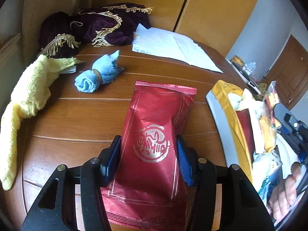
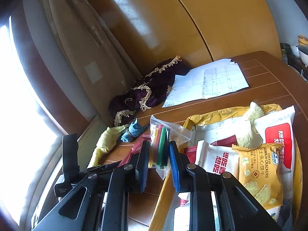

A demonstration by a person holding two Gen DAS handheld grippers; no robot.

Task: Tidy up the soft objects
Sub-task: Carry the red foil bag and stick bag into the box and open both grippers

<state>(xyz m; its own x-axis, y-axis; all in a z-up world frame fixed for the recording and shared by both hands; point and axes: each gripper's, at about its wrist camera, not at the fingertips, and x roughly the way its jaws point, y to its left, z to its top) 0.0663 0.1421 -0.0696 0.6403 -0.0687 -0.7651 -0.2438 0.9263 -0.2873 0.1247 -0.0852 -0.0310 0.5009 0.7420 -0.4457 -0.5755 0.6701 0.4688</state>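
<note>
carrying a red foil pouch (image 1: 154, 144) in the left gripper (image 1: 149, 154), so the step in hand looks like moving one packet toward the yellow-lined bin (image 1: 229, 111). taking that bin as landmark and going left to right: farthest left of it lies the yellow towel (image 1: 28, 96) draped at the table (image 1: 77, 119) edge, then the blue rolled cloth (image 1: 98, 73) with a band round it, both well apart from the bin and not yet sorted. behind them sits a purple fringed cloth (image 1: 100, 27), and a sheet of paper (image 1: 173, 46) lies behind the bin

left fingers (image 1: 113, 157) are clamped on the pouch at its lower middle, one blue pad on each long edge, pouch running forward along the fingers with its crimped top end pointing away. pouch is just left of the bin, not over it; can't tell whether it's clear of the tabletop

right gripper (image 2: 158, 154) is over the bin's left rim, pads squeezed on a clear zip bag (image 2: 165, 134) of coloured strips. bag stands upright between the pads, top sticking out past the tips. snack packets (image 2: 258, 169) already fill the bin to its right

next move, my read: swing the left gripper rightward over the bin rim and release, while the right one lowers the zip bag in. risk: both grippers crowd the same rim, and foil is slippery
</note>
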